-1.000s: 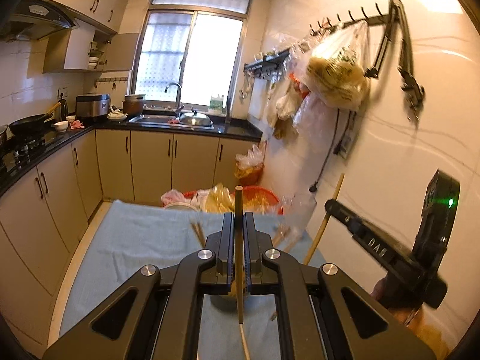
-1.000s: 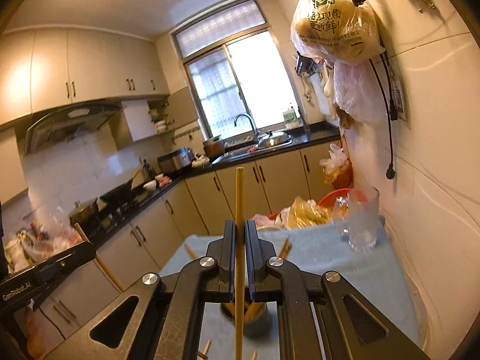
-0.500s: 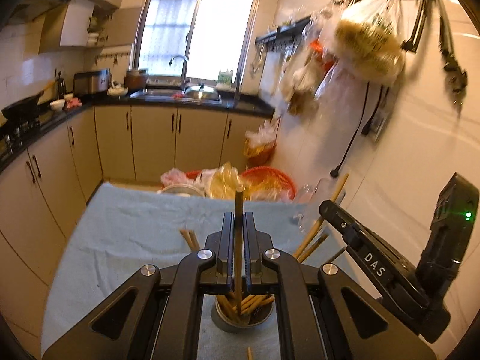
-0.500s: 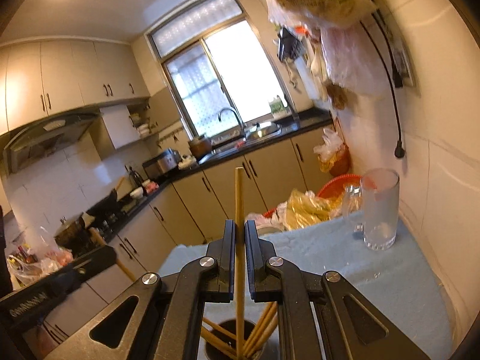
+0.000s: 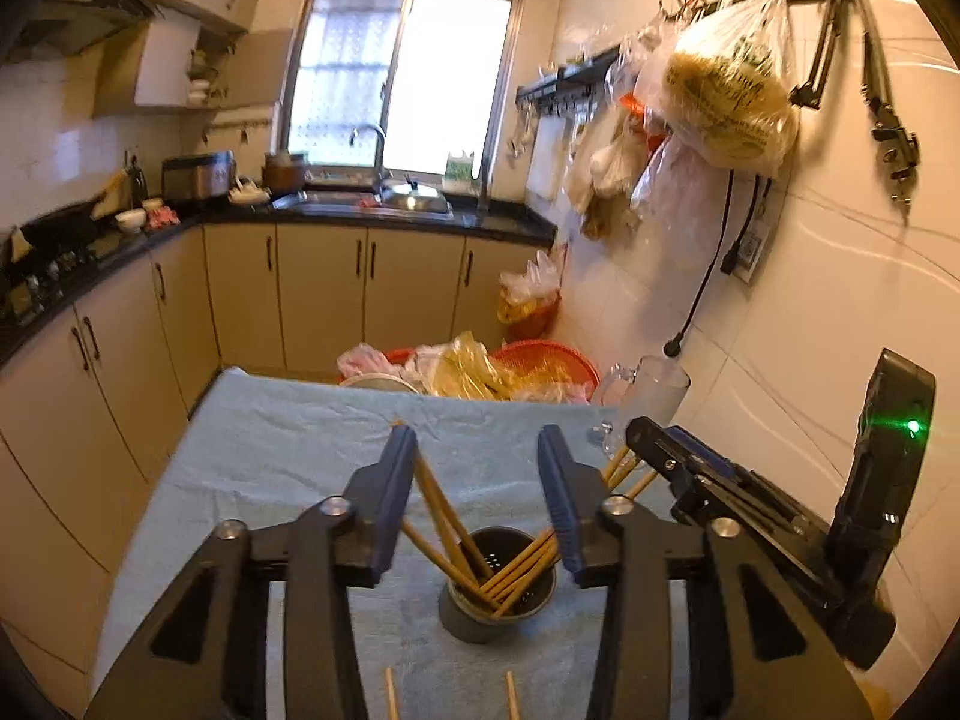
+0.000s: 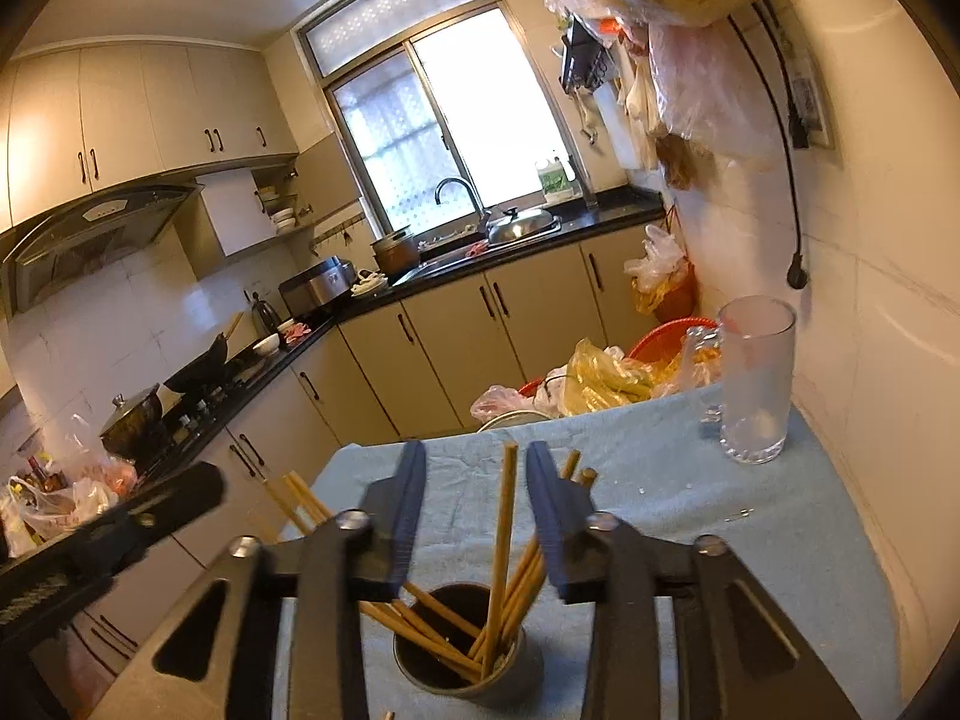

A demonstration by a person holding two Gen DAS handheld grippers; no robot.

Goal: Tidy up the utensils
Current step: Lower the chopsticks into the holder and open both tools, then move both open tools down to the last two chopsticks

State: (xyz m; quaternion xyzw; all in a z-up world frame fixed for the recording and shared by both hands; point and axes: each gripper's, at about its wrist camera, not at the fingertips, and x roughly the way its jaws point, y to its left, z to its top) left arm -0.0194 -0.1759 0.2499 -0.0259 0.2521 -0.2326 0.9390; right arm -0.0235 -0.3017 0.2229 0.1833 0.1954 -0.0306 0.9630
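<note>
Blue-clothed table [image 5: 288,456] bears chopstick holder [image 5: 497,594]; left tongs [image 5: 477,492], right tongs [image 6: 477,510] gape empty above it.

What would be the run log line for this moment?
left tongs: open | right tongs: open | chopsticks: in holder | loose chopsticks: on cloth

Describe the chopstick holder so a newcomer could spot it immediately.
Start at the table under the blue cloth. Near its front edge, below both open grippers, the left gripper and the right gripper, stands the holder, a short dark round cup. Unlike the tall frosted glass mug by the wall, it is opaque and filled with leaning wooden chopsticks.
</note>
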